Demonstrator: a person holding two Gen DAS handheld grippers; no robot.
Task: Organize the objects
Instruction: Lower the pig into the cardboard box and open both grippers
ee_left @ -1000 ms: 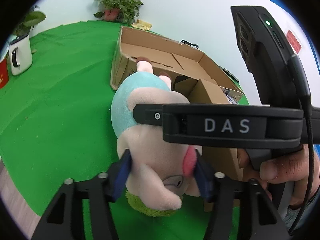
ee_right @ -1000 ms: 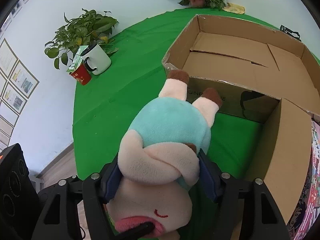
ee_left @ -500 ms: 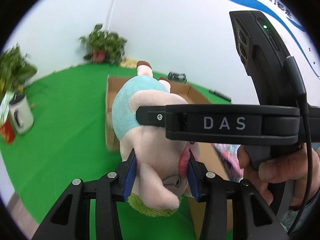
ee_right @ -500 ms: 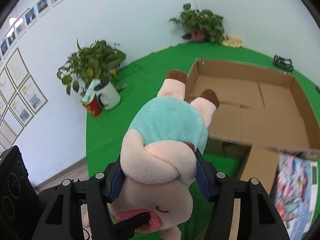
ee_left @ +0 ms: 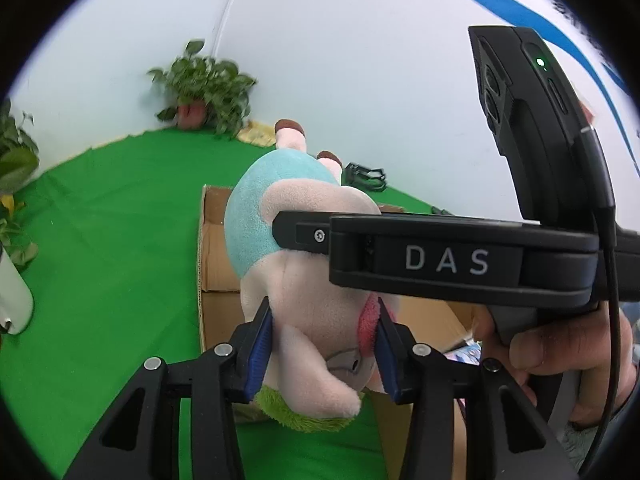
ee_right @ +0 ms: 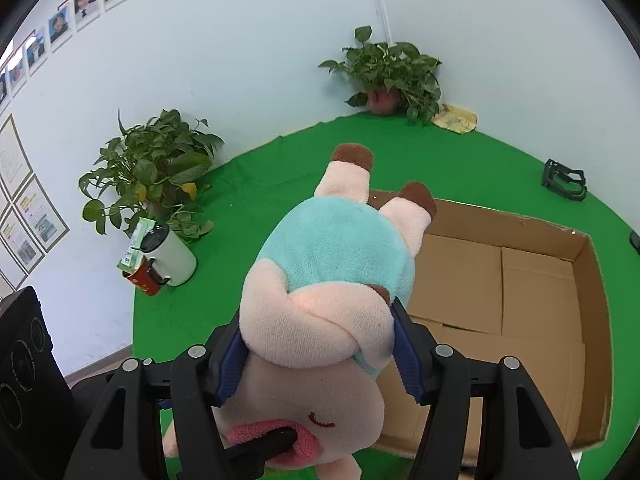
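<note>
Pale wall, framed photos, potted plants

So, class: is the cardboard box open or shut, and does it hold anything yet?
Open: the cardboard box shows its bare floor and upright walls. The visible floor is empty; the plush pig hides part.

Office or lab room – framed staff portraits, certificates, green-cloth table.

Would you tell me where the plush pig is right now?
The plush pig is held off the green cloth by both grippers, left gripper and right gripper, at the cardboard box's left end, feet toward the far wall.
</note>
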